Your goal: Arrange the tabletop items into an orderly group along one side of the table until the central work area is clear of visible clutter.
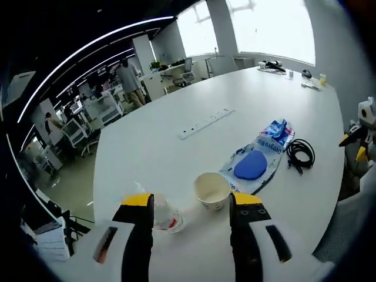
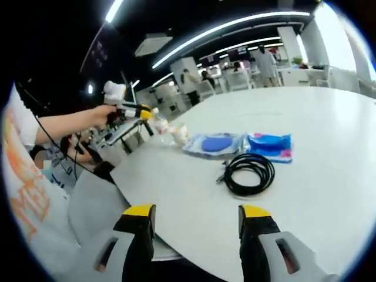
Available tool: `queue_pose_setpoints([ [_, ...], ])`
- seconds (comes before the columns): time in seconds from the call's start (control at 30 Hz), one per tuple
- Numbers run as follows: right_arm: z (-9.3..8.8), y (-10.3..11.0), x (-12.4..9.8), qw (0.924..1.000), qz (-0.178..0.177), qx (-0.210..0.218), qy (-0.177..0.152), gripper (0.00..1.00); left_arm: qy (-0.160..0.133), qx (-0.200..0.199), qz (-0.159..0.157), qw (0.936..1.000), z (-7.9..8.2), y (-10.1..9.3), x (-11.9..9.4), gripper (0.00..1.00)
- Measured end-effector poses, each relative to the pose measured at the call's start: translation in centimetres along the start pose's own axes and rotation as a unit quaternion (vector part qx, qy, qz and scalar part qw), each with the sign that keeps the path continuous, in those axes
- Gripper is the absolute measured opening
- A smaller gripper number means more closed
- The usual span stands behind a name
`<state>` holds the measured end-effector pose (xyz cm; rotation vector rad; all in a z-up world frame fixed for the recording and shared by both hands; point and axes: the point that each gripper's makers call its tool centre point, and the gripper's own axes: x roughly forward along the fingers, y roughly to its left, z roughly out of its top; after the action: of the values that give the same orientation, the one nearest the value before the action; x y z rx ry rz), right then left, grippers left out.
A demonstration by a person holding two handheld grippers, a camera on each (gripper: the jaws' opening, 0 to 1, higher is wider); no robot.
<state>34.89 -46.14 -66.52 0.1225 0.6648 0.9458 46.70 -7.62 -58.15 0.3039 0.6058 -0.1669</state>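
Observation:
In the left gripper view my left gripper is open, with a white paper cup standing just beyond and between its jaws. A clear plastic cup lies by the left jaw. Past them lie a blue mouse pad in its clear wrapper, a blue packet and a coiled black cable. My right gripper is open above the table edge, short of the cable, with the wrapper and packet behind it. A hand holds the left gripper near the paper cup.
A white power strip lies mid-table on the large white table. Small items sit at the far end. The right gripper shows at the table's right edge. Office desks and people stand beyond the table. A grey chair is close to the table edge.

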Motion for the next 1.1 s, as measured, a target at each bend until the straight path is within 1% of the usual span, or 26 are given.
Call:
queue_pose_setpoints([
  [0.03, -0.1, -0.1, -0.1, 1.0, -0.001, 0.003, 0.0, 0.57, -0.005, -0.008, 0.01, 0.9999, 0.2, 0.6, -0.1, 0.51],
  [0.13, -0.5, -0.2, -0.3, 0.9999, -0.005, 0.012, 0.001, 0.57, -0.027, -0.053, 0.041, 0.9974, 0.9, 2.8, -0.3, 0.52],
  [0.23, -0.5, -0.2, -0.4, 0.9998, -0.009, 0.017, 0.0, 0.57, -0.037, -0.084, 0.049, 0.9945, 1.1, 3.7, -0.2, 0.53],
  [0.3, -0.5, -0.2, -0.5, 0.9998, -0.011, 0.017, -0.002, 0.57, -0.031, -0.087, 0.05, 0.9945, 0.8, 4.2, 0.2, 0.53],
  [0.37, -0.4, -0.3, -0.5, 0.9998, -0.013, 0.018, -0.003, 0.57, -0.026, -0.096, 0.054, 0.9936, 0.4, 4.5, 0.7, 0.52],
  [0.47, -0.4, -0.4, -0.5, 0.9997, -0.015, 0.019, -0.002, 0.57, -0.025, -0.121, 0.051, 0.991, 0.2, 4.5, 1.4, 0.52],
  [0.57, -0.5, -0.5, -0.5, 0.9996, -0.018, 0.021, 0.0, 0.57, -0.031, -0.155, 0.051, 0.9861, 0.1, 4.6, 2.1, 0.5],
  [0.7, -0.5, -0.7, -0.8, 0.9994, -0.023, 0.027, -0.003, 0.57, -0.034, -0.176, 0.051, 0.9824, -0.1, 4.8, 2.8, 0.48],
  [0.83, -1.1, -0.8, -1.0, 0.9991, -0.028, 0.031, 0.007, 0.56, -0.033, -0.198, 0.049, 0.9785, -0.2, 4.8, 3.7, 0.47],
  [0.93, -1.4, -0.8, -1.0, 0.9989, -0.028, 0.034, 0.011, 0.55, -0.029, -0.203, 0.056, 0.9771, -0.5, 5.1, 4.1, 0.44],
  [1.03, -1.3, -0.7, -0.9, 0.9988, -0.03, 0.038, 0.01, 0.55, -0.029, -0.214, 0.062, 0.9744, -0.8, 5.7, 4.1, 0.34],
  [1.1, -1.1, -0.6, -0.7, 0.9987, -0.029, 0.042, 0.006, 0.54, -0.032, -0.253, 0.066, 0.9647, -1.0, 6.1, 4.0, 0.22],
])
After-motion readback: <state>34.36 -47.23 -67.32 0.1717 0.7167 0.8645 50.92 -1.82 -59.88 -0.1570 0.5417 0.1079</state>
